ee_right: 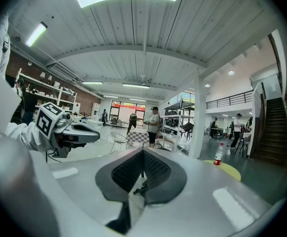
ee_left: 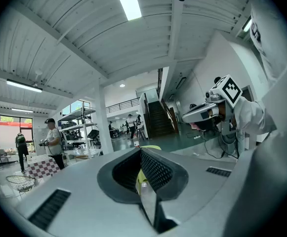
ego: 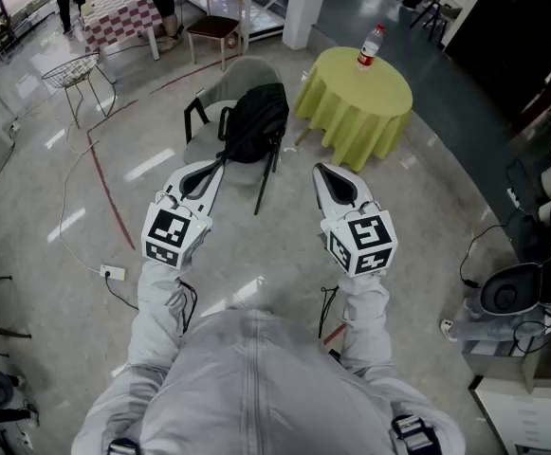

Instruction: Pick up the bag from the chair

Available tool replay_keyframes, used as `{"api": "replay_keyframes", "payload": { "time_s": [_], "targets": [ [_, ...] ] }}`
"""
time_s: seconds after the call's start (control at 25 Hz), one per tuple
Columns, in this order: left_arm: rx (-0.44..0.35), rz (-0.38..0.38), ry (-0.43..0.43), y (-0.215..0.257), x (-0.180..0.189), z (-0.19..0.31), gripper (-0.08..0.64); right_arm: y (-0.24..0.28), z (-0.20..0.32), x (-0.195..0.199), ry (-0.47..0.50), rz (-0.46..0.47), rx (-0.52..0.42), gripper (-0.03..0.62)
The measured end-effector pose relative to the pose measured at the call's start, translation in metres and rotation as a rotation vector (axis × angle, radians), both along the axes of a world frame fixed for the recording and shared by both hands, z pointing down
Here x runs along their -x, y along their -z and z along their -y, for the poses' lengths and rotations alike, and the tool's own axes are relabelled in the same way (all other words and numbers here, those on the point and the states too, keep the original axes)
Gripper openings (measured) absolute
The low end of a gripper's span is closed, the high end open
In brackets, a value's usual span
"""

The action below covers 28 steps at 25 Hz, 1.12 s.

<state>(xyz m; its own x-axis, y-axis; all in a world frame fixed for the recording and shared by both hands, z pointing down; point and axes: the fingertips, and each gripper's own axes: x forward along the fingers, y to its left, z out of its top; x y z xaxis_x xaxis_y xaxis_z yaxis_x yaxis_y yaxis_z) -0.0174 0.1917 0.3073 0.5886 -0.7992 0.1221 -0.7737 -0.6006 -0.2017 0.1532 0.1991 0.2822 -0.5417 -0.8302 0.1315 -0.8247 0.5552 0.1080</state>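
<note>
Ribbed black pads (ee_left: 155, 171) meet at the tips on the left gripper (ego: 214, 167), likewise on the right gripper (ego: 322, 171); both are closed on nothing and stop short of the black backpack (ego: 254, 121). We judge this the approach: we should part one pair of jaws before arriving, pinch a strap rather than the slack body, and lift clear of the chair (ego: 242, 72). Backpack is soft fabric, slumped on the seat against a curved grey-green shell on thin black legs; the floor (ego: 427, 207) is glossy
</note>
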Motion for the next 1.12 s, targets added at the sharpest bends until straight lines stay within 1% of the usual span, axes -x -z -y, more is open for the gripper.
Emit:
{"api": "replay_keyframes", "payload": {
  "time_s": [0.28, 0.44, 0.64, 0.8, 0.96, 1.04, 1.12],
  "targets": [
    [0.020, 0.009, 0.005, -0.010, -0.010, 0.004, 0.006, 0.004, 0.008, -0.011, -0.008, 0.075, -0.014, 0.009],
    [0.044, 0.016, 0.020, -0.018, -0.016, 0.002, 0.006, -0.004, 0.012, -0.020, -0.012, 0.073, 0.008, 0.009],
    [0.066, 0.005, 0.038, -0.027, -0.021, 0.002, 0.006, -0.019, 0.020, -0.026, 0.002, 0.066, 0.029, 0.009],
    [0.105, 0.007, 0.049, -0.043, -0.022, 0.007, 0.006, -0.029, 0.029, -0.026, 0.028, 0.095, 0.069, 0.009],
    [0.131, 0.001, 0.053, -0.056, -0.012, 0.030, 0.006, -0.039, 0.048, -0.016, 0.065, 0.139, 0.137, 0.009],
    [0.145, -0.006, 0.052, -0.064, -0.006, 0.046, 0.006, -0.043, 0.061, -0.010, 0.065, 0.147, 0.144, 0.009],
    [0.156, -0.011, 0.050, -0.073, 0.002, 0.068, 0.006, -0.047, 0.081, -0.005, 0.045, 0.128, 0.131, 0.009]
  ]
}}
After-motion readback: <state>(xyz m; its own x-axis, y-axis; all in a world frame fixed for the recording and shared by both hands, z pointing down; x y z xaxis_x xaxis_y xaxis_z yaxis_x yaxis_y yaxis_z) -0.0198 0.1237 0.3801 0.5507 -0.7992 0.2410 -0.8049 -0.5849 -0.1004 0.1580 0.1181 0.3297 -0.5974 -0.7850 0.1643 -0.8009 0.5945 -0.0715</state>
